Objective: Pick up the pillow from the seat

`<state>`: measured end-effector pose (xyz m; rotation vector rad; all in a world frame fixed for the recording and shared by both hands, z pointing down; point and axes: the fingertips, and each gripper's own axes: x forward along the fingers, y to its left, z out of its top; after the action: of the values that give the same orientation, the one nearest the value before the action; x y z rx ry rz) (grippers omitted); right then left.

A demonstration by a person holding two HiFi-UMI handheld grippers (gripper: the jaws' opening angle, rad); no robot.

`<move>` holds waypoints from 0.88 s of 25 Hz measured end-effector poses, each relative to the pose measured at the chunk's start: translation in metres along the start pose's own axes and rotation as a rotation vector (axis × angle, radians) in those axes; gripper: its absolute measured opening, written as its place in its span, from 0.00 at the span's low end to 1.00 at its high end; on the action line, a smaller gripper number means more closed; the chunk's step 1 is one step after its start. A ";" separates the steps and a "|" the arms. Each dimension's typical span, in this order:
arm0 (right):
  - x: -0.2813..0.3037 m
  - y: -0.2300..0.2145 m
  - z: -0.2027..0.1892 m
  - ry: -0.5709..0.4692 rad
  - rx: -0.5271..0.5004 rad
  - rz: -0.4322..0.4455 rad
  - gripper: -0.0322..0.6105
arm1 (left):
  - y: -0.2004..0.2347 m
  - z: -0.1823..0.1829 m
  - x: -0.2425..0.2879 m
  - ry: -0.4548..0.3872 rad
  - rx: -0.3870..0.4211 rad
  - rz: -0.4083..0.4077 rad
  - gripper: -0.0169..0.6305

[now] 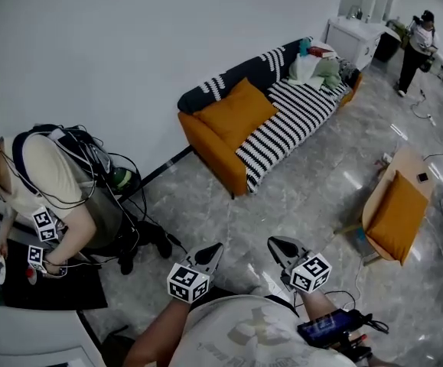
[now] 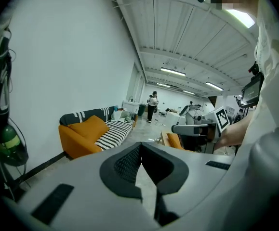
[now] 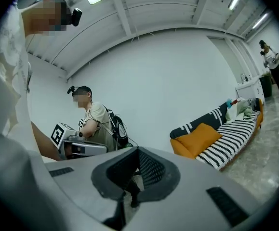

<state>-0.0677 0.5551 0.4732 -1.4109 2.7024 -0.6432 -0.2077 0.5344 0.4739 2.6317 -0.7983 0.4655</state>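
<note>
Holds left hand-held gripper [image 1: 210, 252] and right hand-held gripper [image 1: 277, 245] low by torso, both pressed together, empty, well apart from pillow [image 1: 236, 112] propped on sofa [image 1: 213, 155]: likely pre-approach carry.

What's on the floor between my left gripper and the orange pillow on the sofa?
Only bare grey floor, as the head view shows: nothing lies between the left gripper and the sofa holding the orange pillow.

Prob. lab/studio: bare walls, sofa [image 1: 271, 113], floor cables [image 1: 428, 113].
</note>
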 end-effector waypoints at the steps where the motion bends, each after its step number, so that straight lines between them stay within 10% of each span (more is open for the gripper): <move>1: -0.004 -0.003 -0.001 0.004 0.004 0.001 0.07 | -0.003 0.001 0.002 -0.001 0.000 0.006 0.04; 22: -0.001 -0.072 0.033 0.031 -0.007 -0.077 0.07 | 0.007 0.039 0.071 -0.029 -0.004 -0.036 0.04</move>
<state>-0.0037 0.5085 0.4698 -1.5257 2.6872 -0.6665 -0.1480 0.4803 0.4697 2.6502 -0.7588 0.4165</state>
